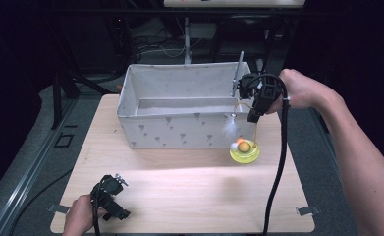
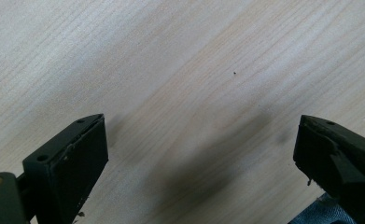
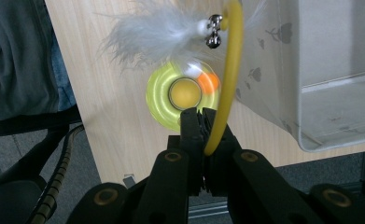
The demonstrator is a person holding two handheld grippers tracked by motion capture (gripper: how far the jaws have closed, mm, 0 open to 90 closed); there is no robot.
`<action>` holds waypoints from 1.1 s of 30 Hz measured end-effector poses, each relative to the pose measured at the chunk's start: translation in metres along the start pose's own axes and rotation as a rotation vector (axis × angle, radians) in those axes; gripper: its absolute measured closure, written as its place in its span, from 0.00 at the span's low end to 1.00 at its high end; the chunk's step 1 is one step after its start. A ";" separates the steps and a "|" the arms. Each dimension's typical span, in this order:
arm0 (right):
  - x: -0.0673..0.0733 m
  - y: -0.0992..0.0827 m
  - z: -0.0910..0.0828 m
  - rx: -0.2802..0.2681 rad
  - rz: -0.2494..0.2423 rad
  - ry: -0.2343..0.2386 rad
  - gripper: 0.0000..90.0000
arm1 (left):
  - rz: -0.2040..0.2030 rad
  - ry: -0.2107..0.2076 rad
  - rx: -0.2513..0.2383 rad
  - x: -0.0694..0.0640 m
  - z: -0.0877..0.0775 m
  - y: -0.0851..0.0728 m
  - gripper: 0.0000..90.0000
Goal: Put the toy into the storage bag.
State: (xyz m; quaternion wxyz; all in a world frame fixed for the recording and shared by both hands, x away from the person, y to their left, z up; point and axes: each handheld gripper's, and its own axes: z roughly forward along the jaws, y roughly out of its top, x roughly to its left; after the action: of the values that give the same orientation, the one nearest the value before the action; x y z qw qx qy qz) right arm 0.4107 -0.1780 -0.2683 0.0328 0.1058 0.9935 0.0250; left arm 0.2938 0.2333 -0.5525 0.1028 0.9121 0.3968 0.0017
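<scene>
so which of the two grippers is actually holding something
The right gripper, raised beside the fabric bin: its jaws are shut on the yellow wand of the feather toy. The left gripper sits open over bare table.

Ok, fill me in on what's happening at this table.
A person is working with a gripper in each hand. The right gripper is shut on the yellow wand of a cat toy, which has a white feather, a small bell and a round yellow base. The toy is just in front of the grey fabric bin, at its right end. The left gripper is open over bare wooden table, near the front left corner.
</scene>
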 end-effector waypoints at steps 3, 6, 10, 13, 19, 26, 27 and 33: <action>-0.001 0.000 -0.005 -0.001 0.000 -0.008 0.98 | 0.000 -0.001 0.001 0.000 0.000 0.000 0.04; -0.003 0.001 -0.010 0.001 0.000 -0.014 0.98 | -0.002 -0.004 0.005 0.000 0.001 0.000 0.04; -0.006 0.003 -0.016 0.000 0.001 -0.017 0.98 | -0.001 -0.004 0.004 0.000 0.001 0.000 0.03; -0.008 0.004 -0.021 -0.006 0.006 -0.023 0.98 | -0.002 -0.003 0.005 0.000 0.001 0.000 0.03; -0.012 0.005 -0.036 -0.019 0.013 -0.039 0.98 | 0.002 -0.004 0.006 0.000 0.001 0.001 0.03; -0.015 0.007 -0.053 -0.027 0.019 -0.064 0.98 | 0.005 -0.007 0.011 0.000 0.001 0.001 0.03; -0.015 0.007 -0.055 -0.029 0.021 -0.066 0.98 | 0.006 -0.008 0.010 0.000 0.002 0.001 0.03; -0.018 0.007 -0.070 -0.046 0.035 -0.092 0.98 | 0.008 -0.007 0.012 0.000 0.002 0.001 0.03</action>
State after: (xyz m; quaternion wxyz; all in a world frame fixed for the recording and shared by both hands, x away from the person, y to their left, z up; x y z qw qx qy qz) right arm 0.4252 -0.1782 -0.1972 0.0804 0.1236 0.9881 0.0436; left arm 0.2945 0.2321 -0.5544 0.0987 0.9143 0.3929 -0.0036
